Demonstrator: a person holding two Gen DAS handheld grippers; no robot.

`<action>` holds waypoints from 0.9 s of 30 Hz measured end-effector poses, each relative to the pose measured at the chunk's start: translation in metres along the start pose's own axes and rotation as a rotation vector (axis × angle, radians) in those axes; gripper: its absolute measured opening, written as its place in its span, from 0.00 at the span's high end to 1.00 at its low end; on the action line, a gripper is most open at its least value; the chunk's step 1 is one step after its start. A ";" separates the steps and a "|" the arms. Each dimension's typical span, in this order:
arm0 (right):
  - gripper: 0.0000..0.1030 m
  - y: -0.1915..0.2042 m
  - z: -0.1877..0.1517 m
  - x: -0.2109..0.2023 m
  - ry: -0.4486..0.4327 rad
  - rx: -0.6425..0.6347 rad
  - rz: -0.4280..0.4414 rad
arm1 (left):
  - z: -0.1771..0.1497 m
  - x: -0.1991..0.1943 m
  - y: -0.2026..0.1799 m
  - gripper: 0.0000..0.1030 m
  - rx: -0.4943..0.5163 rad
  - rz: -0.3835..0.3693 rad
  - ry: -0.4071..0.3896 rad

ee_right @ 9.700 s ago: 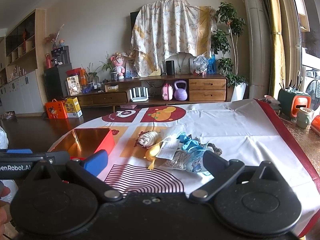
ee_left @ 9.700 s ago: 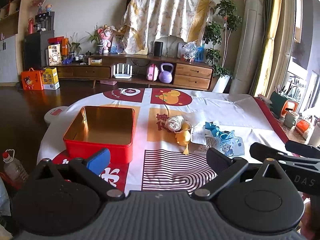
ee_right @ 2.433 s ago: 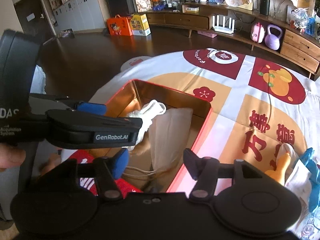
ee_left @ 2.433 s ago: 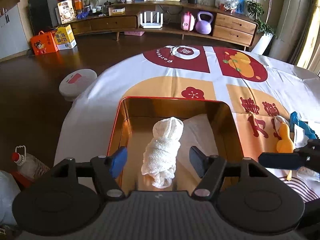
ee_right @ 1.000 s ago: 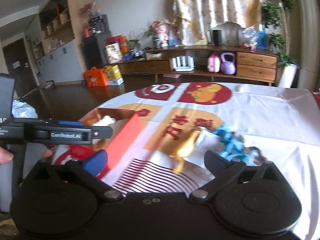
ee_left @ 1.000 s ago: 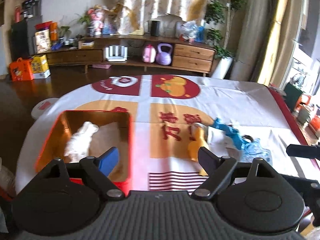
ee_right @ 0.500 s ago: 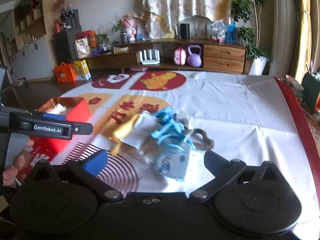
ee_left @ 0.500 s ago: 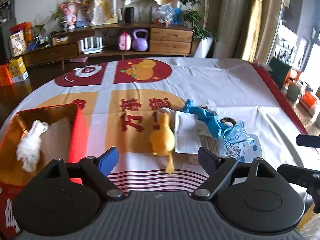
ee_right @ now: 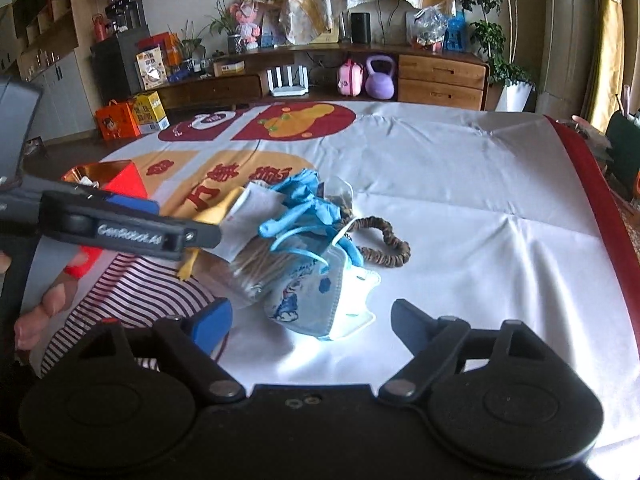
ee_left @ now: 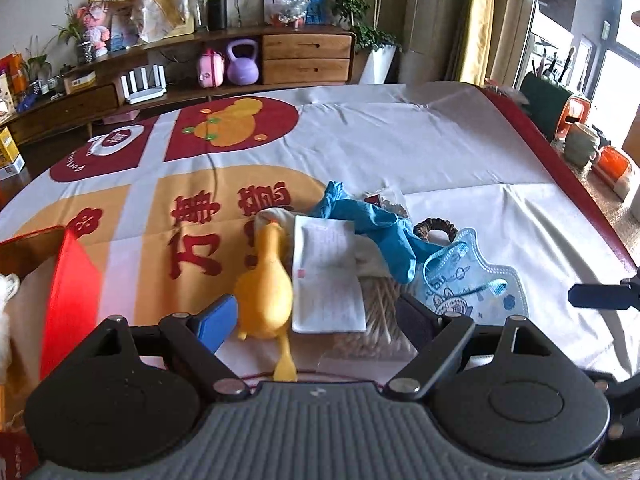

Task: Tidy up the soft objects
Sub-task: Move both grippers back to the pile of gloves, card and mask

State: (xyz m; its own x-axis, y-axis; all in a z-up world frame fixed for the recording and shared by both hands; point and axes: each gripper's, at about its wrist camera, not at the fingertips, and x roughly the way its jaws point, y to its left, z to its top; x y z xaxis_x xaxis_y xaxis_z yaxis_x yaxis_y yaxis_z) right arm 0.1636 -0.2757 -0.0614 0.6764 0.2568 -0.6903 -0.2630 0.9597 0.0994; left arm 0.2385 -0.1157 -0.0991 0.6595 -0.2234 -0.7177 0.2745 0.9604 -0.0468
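The left tongs (ee_left: 314, 316) are spread wide and grasp nothing, low over the table's printed white, red and gold cloth (ee_left: 400, 144), with the blue-padded finger (ee_left: 216, 322) just beside the body of a yellow rubber duck-shaped toy (ee_left: 264, 292). The right tongs (ee_right: 312, 320) are likewise released and empty, hanging just in front of a pale blue printed face mask (ee_right: 316, 296). Both appear placed to pick from the same heap of soft things, probably one item each.

The heap lies near the middle of the table. The toy's long axis runs near to far: its neck and head point away, and its thin legs point toward the left camera. A white folded paper packet (ee_left: 326, 276) touches its right side. A crumpled bright blue rubber glove (ee_left: 372, 228) lies across the far part of the heap, over a clear bag of cotton swabs (ee_right: 256, 268). A brown braided hair tie (ee_right: 384, 240) lies at the right.

At the far left stands a red tin box with a gold inside (ee_left: 70, 296), likely the place where the soft things are gathered; a rolled white cloth (ee_left: 6, 292) shows at the edge of the left view, apparently inside the box.
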 end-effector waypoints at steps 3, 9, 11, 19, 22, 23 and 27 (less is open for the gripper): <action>0.22 -0.001 -0.001 0.006 0.016 -0.002 0.004 | 0.005 0.010 -0.002 0.16 0.004 0.003 -0.002; 0.31 -0.003 -0.005 0.015 0.039 -0.009 0.004 | 0.013 0.032 -0.005 0.16 0.021 0.006 0.009; 0.33 -0.004 -0.005 0.017 0.047 -0.010 0.000 | 0.015 0.038 -0.008 0.16 0.033 0.009 0.010; 0.35 -0.010 -0.012 0.016 0.093 0.037 0.046 | 0.017 0.054 -0.012 0.16 0.051 0.000 0.012; 0.36 -0.006 -0.016 0.019 0.115 0.032 0.067 | 0.017 0.059 -0.013 0.16 0.051 -0.003 0.012; 0.36 -0.005 -0.016 0.020 0.119 0.034 0.073 | 0.017 0.059 -0.013 0.16 0.051 -0.005 0.012; 0.38 -0.009 -0.009 0.025 0.110 0.072 0.090 | 0.017 0.062 -0.012 0.16 0.051 -0.014 0.012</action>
State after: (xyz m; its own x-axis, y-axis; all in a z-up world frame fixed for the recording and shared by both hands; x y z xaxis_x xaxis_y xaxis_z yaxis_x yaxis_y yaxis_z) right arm 0.1768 -0.2788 -0.0859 0.5719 0.3317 -0.7503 -0.2666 0.9401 0.2123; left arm 0.2882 -0.1443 -0.1310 0.6472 -0.2349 -0.7253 0.3195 0.9473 -0.0218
